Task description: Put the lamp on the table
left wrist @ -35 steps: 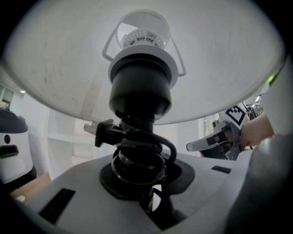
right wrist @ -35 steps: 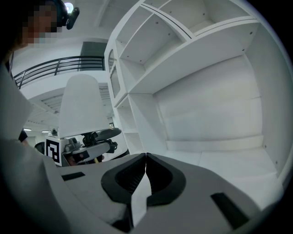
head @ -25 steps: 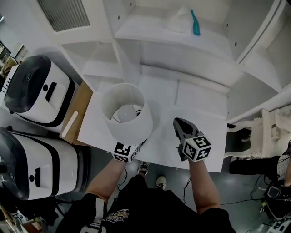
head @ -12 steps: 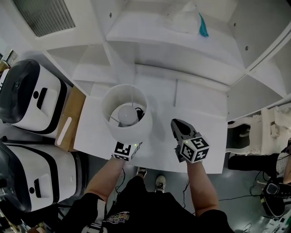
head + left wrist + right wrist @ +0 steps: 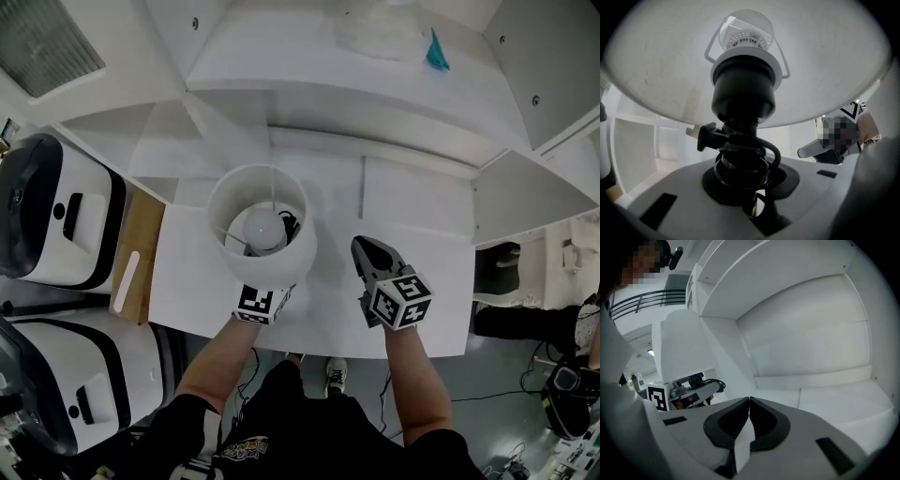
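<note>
The lamp (image 5: 261, 234) has a white drum shade, a round bulb (image 5: 746, 28) and a black socket with a black cord coiled round its stem (image 5: 740, 161). My left gripper (image 5: 744, 180) is shut on that stem just under the coil and holds the lamp upright over the left part of the white table (image 5: 422, 305). In the head view the shade hides its jaws; only its marker cube (image 5: 263, 304) shows. My right gripper (image 5: 362, 247) hovers over the table to the right of the lamp, shut and holding nothing, its tips (image 5: 749, 400) meeting.
White shelving (image 5: 375, 103) rises behind the table, with a teal thing (image 5: 437, 51) on an upper shelf. Two white-and-black machines (image 5: 52, 220) and a wooden board (image 5: 139, 251) stand left of the table. A white chair (image 5: 567, 267) is at the right.
Both grippers have moved further in over the table and lower. The lamp went with the left gripper and stays upright. The right gripper stays shut.
</note>
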{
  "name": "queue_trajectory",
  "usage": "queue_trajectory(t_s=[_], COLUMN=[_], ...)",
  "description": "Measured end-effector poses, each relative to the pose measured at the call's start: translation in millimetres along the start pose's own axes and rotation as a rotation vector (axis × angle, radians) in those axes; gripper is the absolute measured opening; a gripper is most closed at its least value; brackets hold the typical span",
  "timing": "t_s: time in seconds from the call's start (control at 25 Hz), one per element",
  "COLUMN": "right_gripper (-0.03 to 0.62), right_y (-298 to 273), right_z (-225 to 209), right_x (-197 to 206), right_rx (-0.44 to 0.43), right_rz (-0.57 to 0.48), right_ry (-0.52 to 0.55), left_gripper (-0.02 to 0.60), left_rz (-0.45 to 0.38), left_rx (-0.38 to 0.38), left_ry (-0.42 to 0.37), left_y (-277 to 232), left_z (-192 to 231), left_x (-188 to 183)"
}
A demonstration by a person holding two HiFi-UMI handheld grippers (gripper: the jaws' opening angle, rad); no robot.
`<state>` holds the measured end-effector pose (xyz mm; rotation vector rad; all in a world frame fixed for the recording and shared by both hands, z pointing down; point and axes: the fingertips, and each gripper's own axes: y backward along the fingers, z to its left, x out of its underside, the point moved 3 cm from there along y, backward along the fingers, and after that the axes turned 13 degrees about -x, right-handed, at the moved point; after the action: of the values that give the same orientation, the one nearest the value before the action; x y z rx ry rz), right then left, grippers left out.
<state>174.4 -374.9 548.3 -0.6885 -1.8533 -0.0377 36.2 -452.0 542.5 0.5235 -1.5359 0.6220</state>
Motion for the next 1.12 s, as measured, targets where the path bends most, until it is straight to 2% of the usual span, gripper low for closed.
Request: queue_trajectory(t_s=[0.28, 0.76, 1.12], right_gripper=[0.026, 0.026, 0.025], right_y=[-13, -29, -37], right_z=[-18, -42, -55], right_x=[1, 6, 16], right_rx=[0.017, 0.032, 0.035], right_rz=[-0.001, 0.002, 0.01], right_ry=[-0.019, -0.044, -0.071], left_gripper=[0.083, 0.084, 0.084], left_rz=[-0.028, -0.056, -0.047], left_rx=[0.037, -0.009, -0.031], left_ry=[-0.029, -0.024, -0.028], left_y=[-32, -75, -95], left_z=[-4, 11, 16], left_x=[-2, 13, 25])
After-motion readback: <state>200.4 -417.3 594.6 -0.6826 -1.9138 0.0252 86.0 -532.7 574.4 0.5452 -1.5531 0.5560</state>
